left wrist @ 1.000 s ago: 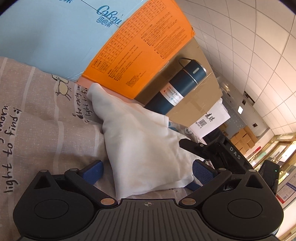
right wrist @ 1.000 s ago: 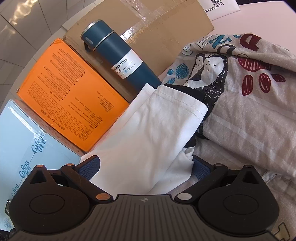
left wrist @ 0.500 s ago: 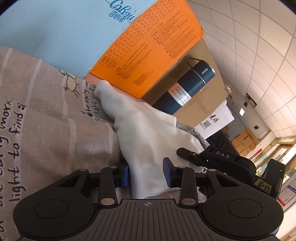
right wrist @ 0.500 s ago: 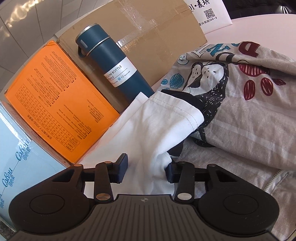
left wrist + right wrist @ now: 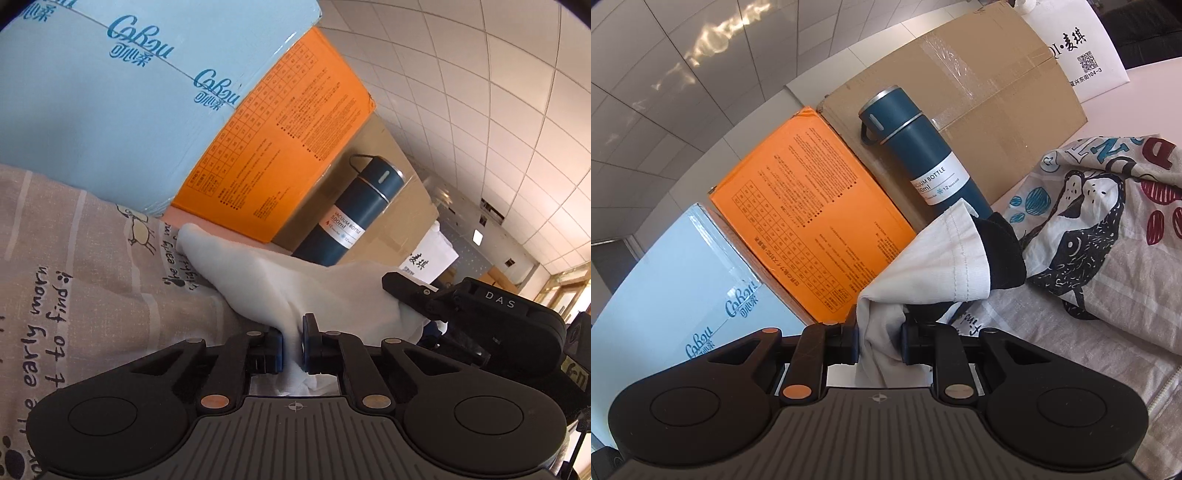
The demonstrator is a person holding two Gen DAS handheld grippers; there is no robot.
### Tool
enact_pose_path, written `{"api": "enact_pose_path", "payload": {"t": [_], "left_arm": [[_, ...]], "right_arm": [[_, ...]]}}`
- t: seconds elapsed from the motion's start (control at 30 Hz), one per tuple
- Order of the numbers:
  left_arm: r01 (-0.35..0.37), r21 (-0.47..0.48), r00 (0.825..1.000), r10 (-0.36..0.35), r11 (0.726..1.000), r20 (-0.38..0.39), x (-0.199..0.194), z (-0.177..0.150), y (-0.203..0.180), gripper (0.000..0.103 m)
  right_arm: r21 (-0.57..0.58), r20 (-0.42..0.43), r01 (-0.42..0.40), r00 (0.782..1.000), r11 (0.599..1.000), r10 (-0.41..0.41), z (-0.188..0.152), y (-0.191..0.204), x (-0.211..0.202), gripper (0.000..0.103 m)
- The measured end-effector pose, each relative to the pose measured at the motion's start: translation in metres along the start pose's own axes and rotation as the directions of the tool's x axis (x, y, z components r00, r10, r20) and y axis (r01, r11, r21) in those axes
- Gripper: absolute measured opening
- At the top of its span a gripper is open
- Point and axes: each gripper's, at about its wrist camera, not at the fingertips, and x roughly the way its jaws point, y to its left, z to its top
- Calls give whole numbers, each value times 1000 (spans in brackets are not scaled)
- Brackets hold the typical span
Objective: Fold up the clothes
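Note:
A white garment (image 5: 295, 280) lies bunched on top of a grey printed cloth (image 5: 74, 280). My left gripper (image 5: 292, 343) is shut on one part of the white garment. My right gripper (image 5: 880, 334) is shut on another bunch of the white garment (image 5: 938, 258), with a black piece of cloth (image 5: 1001, 254) beside its hem. The right gripper also shows in the left wrist view (image 5: 410, 295) at the garment's right side. The grey printed cloth (image 5: 1108, 258) with a dog picture spreads to the right.
A dark blue vacuum bottle (image 5: 351, 218) leans on a brown cardboard box (image 5: 979, 96) behind the clothes. An orange box (image 5: 280, 155) and a light blue package (image 5: 110, 103) stand beside it. A white paper sign (image 5: 1082, 59) stands at the far right.
Both grippers went from open around the white garment to shut on it. Both have drawn back and lifted, bunching the garment between them.

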Motion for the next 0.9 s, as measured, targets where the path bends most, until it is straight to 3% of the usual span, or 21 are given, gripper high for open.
{"api": "enact_pose_path", "payload": {"t": [0.3, 0.53, 0.63, 0.73, 0.9], "left_arm": [[57, 11, 979, -58, 998, 194, -40, 18, -13, 7], [111, -14, 956, -103, 994, 274, -84, 33, -29, 7], [98, 45, 947, -107, 994, 302, -118, 34, -33, 7], [61, 84, 952, -83, 995, 296, -157, 29, -28, 7], [-13, 142, 962, -27, 990, 272, -224, 14, -16, 7]], "right_arm": [[-29, 62, -159, 985, 987, 160, 25, 46, -16, 17], [-92, 132, -274, 950, 957, 284, 30, 92, -44, 17], [-94, 118, -333, 932, 938, 343, 26, 103, -56, 17], [-77, 84, -395, 912, 915, 401, 19, 112, -65, 17], [-45, -57, -484, 875, 874, 481, -11, 129, -71, 17]]}}
